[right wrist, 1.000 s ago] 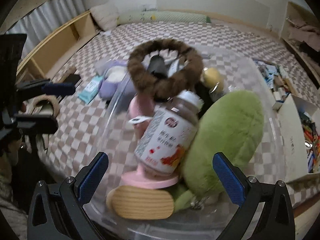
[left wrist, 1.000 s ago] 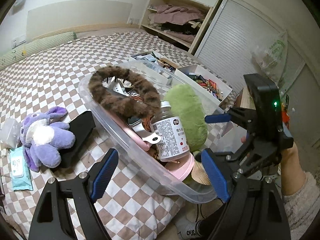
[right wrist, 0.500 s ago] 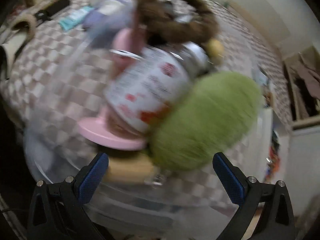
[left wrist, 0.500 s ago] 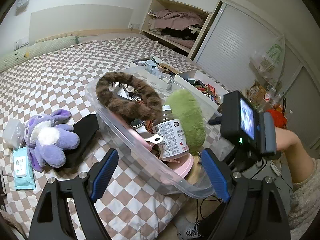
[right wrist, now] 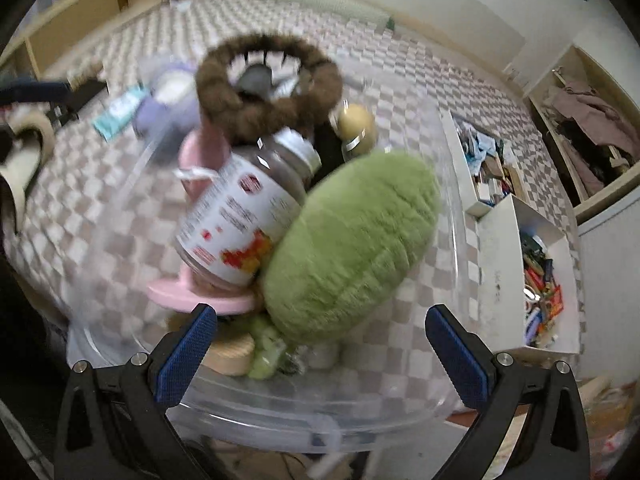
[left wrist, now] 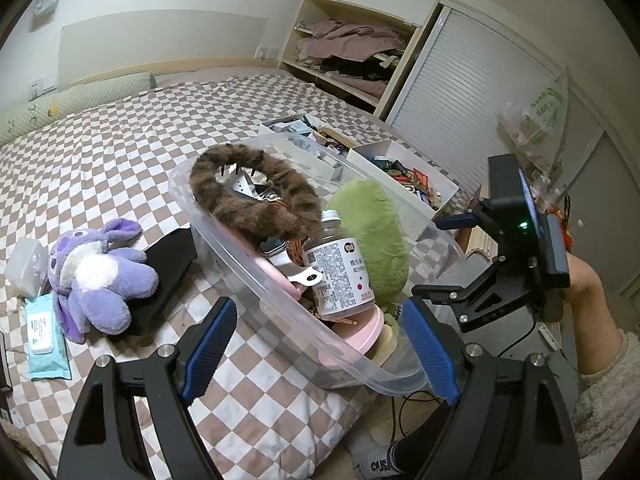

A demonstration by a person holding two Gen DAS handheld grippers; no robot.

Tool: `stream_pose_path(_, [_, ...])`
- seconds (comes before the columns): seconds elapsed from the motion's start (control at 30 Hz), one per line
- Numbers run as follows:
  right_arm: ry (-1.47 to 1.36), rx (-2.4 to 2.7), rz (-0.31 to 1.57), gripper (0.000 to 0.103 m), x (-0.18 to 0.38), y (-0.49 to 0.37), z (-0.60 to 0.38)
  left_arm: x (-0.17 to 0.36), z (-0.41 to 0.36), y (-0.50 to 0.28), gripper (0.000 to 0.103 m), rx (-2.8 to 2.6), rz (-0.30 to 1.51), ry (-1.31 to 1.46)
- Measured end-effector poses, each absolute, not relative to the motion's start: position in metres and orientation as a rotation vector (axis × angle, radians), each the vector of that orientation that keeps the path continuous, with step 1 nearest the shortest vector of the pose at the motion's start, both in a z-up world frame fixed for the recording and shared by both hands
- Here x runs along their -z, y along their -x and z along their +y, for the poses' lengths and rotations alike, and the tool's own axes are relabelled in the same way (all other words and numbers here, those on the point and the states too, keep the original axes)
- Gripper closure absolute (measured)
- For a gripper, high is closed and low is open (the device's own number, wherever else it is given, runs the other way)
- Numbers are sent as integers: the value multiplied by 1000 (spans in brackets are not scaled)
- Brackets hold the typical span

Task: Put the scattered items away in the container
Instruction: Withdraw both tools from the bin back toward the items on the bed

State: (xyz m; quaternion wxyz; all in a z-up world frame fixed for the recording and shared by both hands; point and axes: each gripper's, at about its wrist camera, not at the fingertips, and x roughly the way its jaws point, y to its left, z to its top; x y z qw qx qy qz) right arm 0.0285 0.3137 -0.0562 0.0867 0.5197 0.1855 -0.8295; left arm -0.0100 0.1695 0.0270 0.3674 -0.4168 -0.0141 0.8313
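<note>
The right gripper (right wrist: pixel 320 344) has swung back over the clear container (left wrist: pixel 280 292), jaws open like the left gripper's (left wrist: pixel 320 344). The container is heaped with a bottle (right wrist: pixel 244 216) and green plush (right wrist: pixel 352 248).

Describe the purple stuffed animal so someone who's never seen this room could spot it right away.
On the checkered bed, look left of the clear plastic tub. The purple stuffed animal lies there, partly on a flat black object, beside a teal wipes pack. It is the only purple, white-bellied toy outside the tub.
</note>
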Motion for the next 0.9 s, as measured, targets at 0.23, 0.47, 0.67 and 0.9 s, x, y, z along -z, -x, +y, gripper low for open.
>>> stream_pose_path(0.23, [-1310, 2719, 202, 0, 38, -38, 319, -32, 166, 4, 0, -2199, -41, 1009])
stream_pose_path(0.47, [-1130, 2856, -66, 0, 30, -49, 318, -39, 156, 4, 0, -2258, -66, 964])
stream_pose_path(0.67, [-945, 2950, -215, 0, 16, -56, 315, -42, 153, 7, 0, -2330, -38, 957])
stream_pose_path(0.9, [-866, 2932, -247, 0, 12, -60, 297, -43, 150, 7, 0, -2419, 48, 904])
